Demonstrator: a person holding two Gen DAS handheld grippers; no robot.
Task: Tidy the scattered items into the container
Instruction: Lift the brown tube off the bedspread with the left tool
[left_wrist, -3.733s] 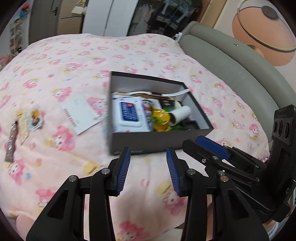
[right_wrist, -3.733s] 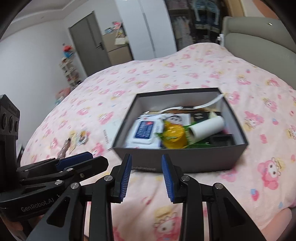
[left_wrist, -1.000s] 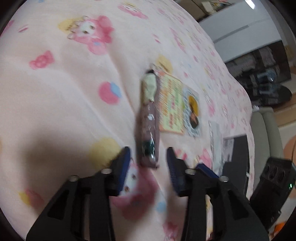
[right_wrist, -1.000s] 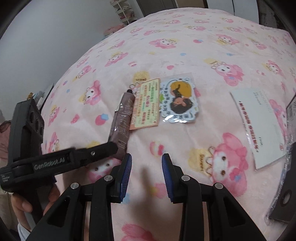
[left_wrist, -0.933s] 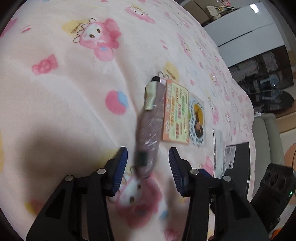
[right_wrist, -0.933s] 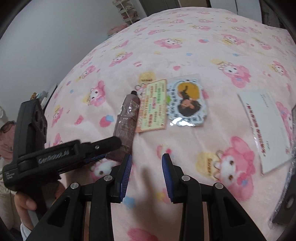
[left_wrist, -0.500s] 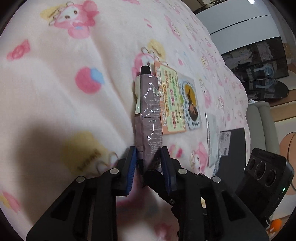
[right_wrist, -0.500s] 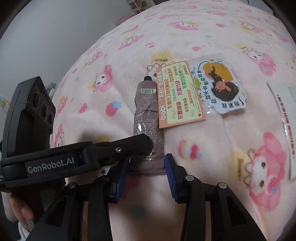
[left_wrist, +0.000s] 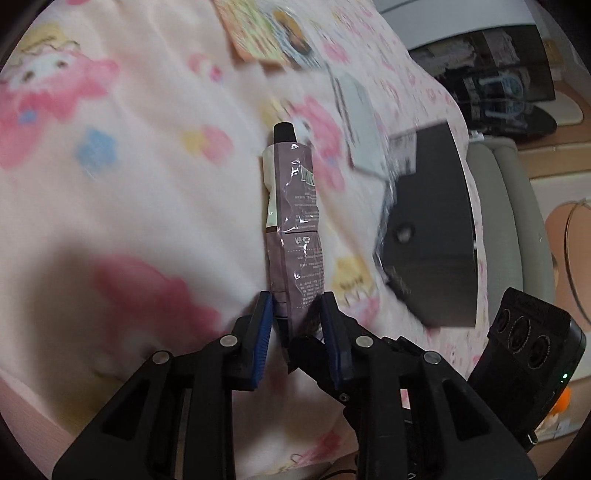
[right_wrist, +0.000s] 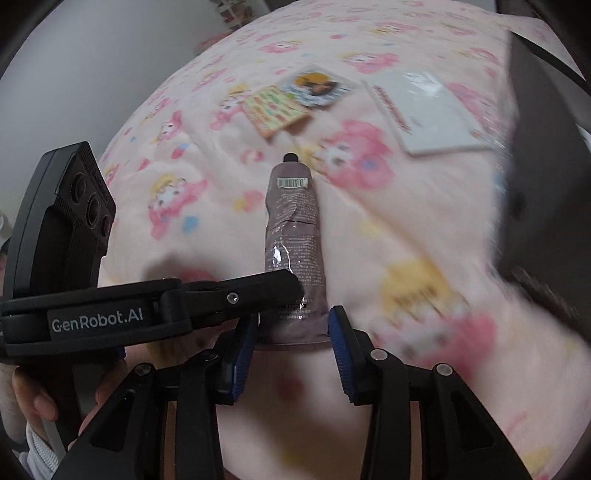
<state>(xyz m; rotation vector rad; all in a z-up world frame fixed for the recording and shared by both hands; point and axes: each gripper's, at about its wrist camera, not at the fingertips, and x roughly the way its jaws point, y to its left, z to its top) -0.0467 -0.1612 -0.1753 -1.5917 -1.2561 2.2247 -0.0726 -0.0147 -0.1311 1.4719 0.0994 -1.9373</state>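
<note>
A mauve tube (left_wrist: 291, 221) with a black cap is pinched at its flat crimped end by my left gripper (left_wrist: 295, 310), which is shut on it. In the right wrist view the same tube (right_wrist: 293, 229) points away from me. Its flat end sits between the pads of my right gripper (right_wrist: 291, 328), nearly filling the gap without buckling, and a left finger (right_wrist: 258, 291) crosses over it. The dark box (left_wrist: 432, 229) stands just right of the tube, its inside hidden. An orange card (right_wrist: 277, 107), a round sticker (right_wrist: 314, 85) and a white card (right_wrist: 428, 114) lie on the blanket beyond.
A pink cartoon-print blanket (left_wrist: 129, 184) covers the bed. A grey padded headboard (left_wrist: 517, 206) runs behind the box. A person's hand (right_wrist: 29, 398) holds the left gripper's body at the lower left. The box's dark wall (right_wrist: 543, 166) fills the right edge.
My left gripper closed on the tube's end and the right gripper's pads came around it. Both then carried the tube away from the orange card toward the box, which is now much nearer.
</note>
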